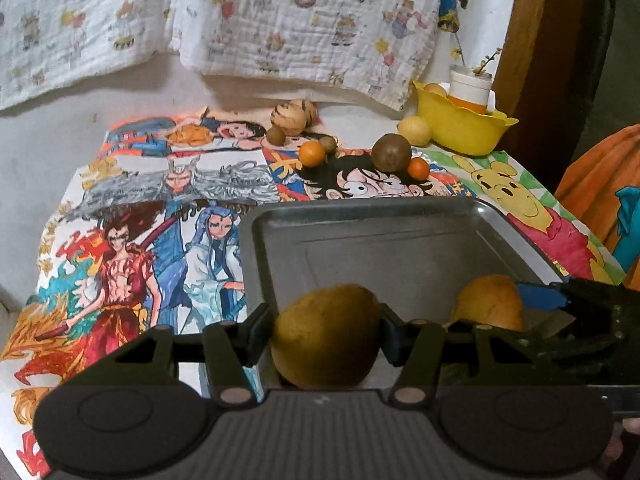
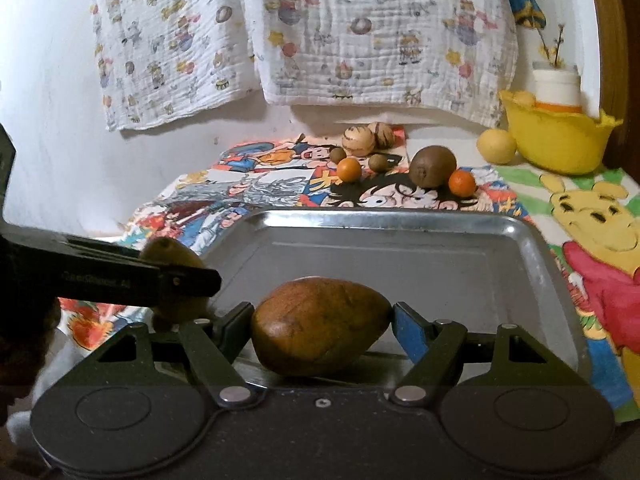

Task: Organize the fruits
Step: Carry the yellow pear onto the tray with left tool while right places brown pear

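Observation:
My left gripper (image 1: 326, 332) is shut on a greenish-brown kiwi-like fruit (image 1: 326, 356), held over the near left corner of the metal tray (image 1: 360, 210). In the right wrist view my right gripper (image 2: 320, 320) is shut on a brown oval fruit (image 2: 320, 332) above the tray's (image 2: 400, 220) near edge. Each gripper shows in the other's view: the right gripper's fingers (image 1: 540, 296) with their fruit (image 1: 490, 304), and the left gripper's fingers (image 2: 120, 276) with the kiwi-like fruit (image 2: 172, 254). The tray floor beyond both fruits is bare.
Behind the tray, on the cartoon-print cloth, lie a large kiwi (image 2: 433, 166), two small oranges (image 2: 349, 169) (image 2: 462, 182), small brown fruits, two striped round fruits (image 2: 359, 140) and a lemon (image 2: 496, 146). A yellow bowl (image 2: 556, 140) holding a white cup stands far right. A printed cloth hangs on the wall.

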A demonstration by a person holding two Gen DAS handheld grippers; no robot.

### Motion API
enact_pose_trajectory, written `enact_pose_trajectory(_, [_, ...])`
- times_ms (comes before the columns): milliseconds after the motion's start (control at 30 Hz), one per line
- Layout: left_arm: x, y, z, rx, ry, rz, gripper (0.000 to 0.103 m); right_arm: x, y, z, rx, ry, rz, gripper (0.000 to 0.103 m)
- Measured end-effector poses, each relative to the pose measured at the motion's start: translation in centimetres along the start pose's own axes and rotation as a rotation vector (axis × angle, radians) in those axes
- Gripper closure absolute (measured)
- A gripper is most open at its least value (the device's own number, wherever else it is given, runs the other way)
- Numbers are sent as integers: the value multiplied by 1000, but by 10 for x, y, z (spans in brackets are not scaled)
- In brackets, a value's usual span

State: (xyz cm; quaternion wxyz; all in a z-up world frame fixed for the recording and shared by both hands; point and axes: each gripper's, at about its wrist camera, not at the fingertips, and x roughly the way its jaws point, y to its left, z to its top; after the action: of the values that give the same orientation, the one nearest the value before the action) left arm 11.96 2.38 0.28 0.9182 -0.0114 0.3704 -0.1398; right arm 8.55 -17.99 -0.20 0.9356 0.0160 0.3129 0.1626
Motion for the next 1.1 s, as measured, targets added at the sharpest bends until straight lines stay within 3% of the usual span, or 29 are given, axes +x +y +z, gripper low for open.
enact_pose_trajectory(467, [0, -5, -6, 11, -37, 15, 43, 4, -1, -5, -2, -13, 1, 26])
enact_pose_trajectory(1100, [-9, -13, -19, 26, -67, -15, 33, -22, -6, -15, -66, -53, -40, 22])
